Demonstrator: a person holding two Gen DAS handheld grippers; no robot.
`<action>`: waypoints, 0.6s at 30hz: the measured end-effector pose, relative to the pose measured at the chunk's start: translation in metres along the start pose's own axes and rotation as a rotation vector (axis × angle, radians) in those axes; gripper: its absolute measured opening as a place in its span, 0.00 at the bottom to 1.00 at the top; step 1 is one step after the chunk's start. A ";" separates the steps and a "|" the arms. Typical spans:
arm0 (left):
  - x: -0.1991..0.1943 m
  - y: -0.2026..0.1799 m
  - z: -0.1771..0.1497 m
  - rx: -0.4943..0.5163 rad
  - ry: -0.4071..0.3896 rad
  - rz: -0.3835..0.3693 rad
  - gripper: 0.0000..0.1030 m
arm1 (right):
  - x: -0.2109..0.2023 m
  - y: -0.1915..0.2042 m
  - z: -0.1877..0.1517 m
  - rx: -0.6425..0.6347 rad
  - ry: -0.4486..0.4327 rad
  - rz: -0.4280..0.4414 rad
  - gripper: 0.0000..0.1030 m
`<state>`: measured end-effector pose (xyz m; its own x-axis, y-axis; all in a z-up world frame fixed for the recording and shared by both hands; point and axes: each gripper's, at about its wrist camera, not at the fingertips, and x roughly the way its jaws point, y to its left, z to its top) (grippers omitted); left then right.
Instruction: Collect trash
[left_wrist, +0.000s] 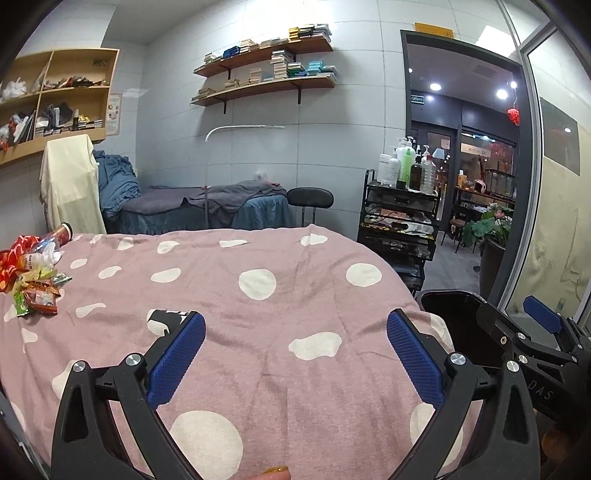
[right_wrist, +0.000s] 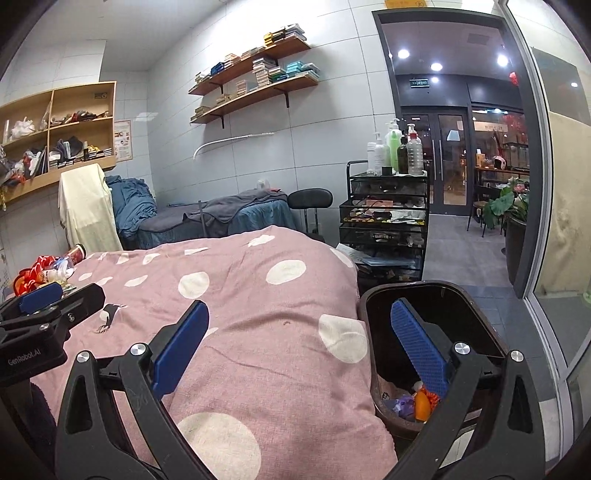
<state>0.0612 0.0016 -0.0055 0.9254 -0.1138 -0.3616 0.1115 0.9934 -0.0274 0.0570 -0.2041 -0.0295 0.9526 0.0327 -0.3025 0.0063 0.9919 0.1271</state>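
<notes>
The left wrist view looks forward low over the pink spotted blanket (left_wrist: 280, 295), close above it, facing the tiled back wall with the wall shelves (left_wrist: 266, 70) at 12 o'clock and the doorway (left_wrist: 465, 147) at 2. The right wrist view faces the same way from further right, over the bed's edge, with the trash bin (right_wrist: 373, 314) close at 4 o'clock. Both share the blanket, shelves, black cart (left_wrist: 400, 218) and trash pile (left_wrist: 33, 273) at 9 o'clock
</notes>
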 end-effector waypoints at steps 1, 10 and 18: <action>-0.001 0.000 0.000 -0.001 -0.001 -0.003 0.95 | 0.000 -0.002 0.001 0.011 0.001 0.002 0.95; -0.002 -0.001 0.000 0.004 -0.007 -0.008 0.95 | 0.002 -0.010 0.002 0.042 0.012 -0.001 0.95; 0.000 0.001 0.000 -0.001 -0.006 -0.011 0.95 | 0.003 -0.010 0.002 0.044 0.014 0.001 0.95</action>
<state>0.0611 0.0028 -0.0055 0.9261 -0.1244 -0.3561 0.1210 0.9921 -0.0320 0.0601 -0.2147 -0.0294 0.9484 0.0360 -0.3151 0.0187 0.9855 0.1689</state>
